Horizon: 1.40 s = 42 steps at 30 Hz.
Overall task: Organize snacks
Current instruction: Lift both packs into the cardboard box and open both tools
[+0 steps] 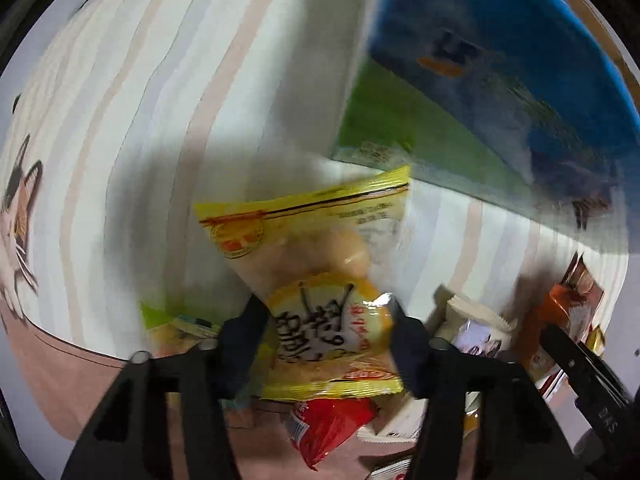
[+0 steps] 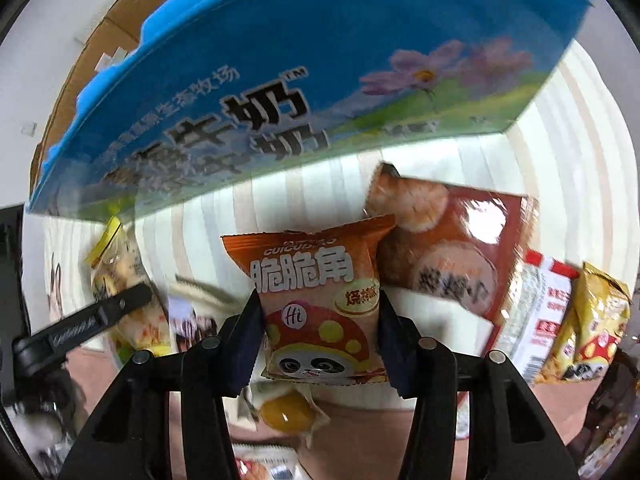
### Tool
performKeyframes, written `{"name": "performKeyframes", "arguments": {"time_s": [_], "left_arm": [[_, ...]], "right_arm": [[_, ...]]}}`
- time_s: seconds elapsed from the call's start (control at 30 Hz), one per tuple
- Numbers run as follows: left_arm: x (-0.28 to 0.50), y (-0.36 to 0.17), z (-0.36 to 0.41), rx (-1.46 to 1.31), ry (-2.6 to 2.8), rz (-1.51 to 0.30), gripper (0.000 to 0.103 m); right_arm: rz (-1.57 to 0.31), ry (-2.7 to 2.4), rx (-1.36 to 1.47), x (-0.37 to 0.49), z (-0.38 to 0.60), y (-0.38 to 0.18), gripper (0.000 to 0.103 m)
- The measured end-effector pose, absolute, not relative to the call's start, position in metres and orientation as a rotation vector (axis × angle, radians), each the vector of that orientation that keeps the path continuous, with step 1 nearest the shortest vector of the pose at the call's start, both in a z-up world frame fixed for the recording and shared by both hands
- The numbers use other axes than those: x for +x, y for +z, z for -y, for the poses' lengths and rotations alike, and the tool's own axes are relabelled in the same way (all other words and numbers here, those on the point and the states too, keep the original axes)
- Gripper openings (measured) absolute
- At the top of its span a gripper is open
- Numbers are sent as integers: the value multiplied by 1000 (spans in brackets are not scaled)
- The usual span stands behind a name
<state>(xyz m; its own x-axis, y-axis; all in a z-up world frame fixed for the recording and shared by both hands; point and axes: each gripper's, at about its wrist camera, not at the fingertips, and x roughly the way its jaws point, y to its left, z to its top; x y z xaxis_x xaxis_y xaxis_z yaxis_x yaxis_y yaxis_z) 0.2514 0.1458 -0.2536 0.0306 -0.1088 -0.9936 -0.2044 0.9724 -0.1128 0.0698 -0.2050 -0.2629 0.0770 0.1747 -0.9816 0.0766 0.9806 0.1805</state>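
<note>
My left gripper (image 1: pixel 326 320) is shut on a yellow snack packet (image 1: pixel 316 280) and holds it above the striped tablecloth (image 1: pixel 168 120), near the lower corner of a blue milk carton box (image 1: pixel 500 92). My right gripper (image 2: pixel 320 320) is shut on an orange snack packet (image 2: pixel 316 292) with a panda print, held just below the same blue box (image 2: pixel 280 80). The left gripper's arm (image 2: pixel 84 328) shows at the left of the right wrist view, with the yellow packet (image 2: pixel 116 280) in it.
Loose snacks lie on the cloth: a red packet (image 1: pixel 328 428), white and orange packets (image 1: pixel 480 328), a brown biscuit pack (image 2: pixel 452 248), a red-white pack (image 2: pixel 540 312), a golden packet (image 2: pixel 592 328) and a yolk-coloured pastry (image 2: pixel 284 412). A cardboard box (image 2: pixel 120 24) stands behind the blue box.
</note>
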Motion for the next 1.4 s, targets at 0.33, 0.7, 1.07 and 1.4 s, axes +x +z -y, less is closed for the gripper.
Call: {"name": "performKeyframes", "arguments": {"time_s": [0.33, 0.7, 1.07, 1.4], "left_arm": [[232, -260, -127, -106, 55, -1564, 52], [233, -269, -132, -131, 72, -1537, 48], [203, -192, -130, -137, 51, -1419, 47], [199, -72, -100, -146, -117, -1297, 47]], "right_arm": [[-1567, 77, 164, 53, 220, -278, 57], [-1570, 82, 76, 43, 187, -303, 55], [-1483, 152, 190, 16, 177, -251, 50], [-1347, 284, 317, 21, 176, -162, 50]]}}
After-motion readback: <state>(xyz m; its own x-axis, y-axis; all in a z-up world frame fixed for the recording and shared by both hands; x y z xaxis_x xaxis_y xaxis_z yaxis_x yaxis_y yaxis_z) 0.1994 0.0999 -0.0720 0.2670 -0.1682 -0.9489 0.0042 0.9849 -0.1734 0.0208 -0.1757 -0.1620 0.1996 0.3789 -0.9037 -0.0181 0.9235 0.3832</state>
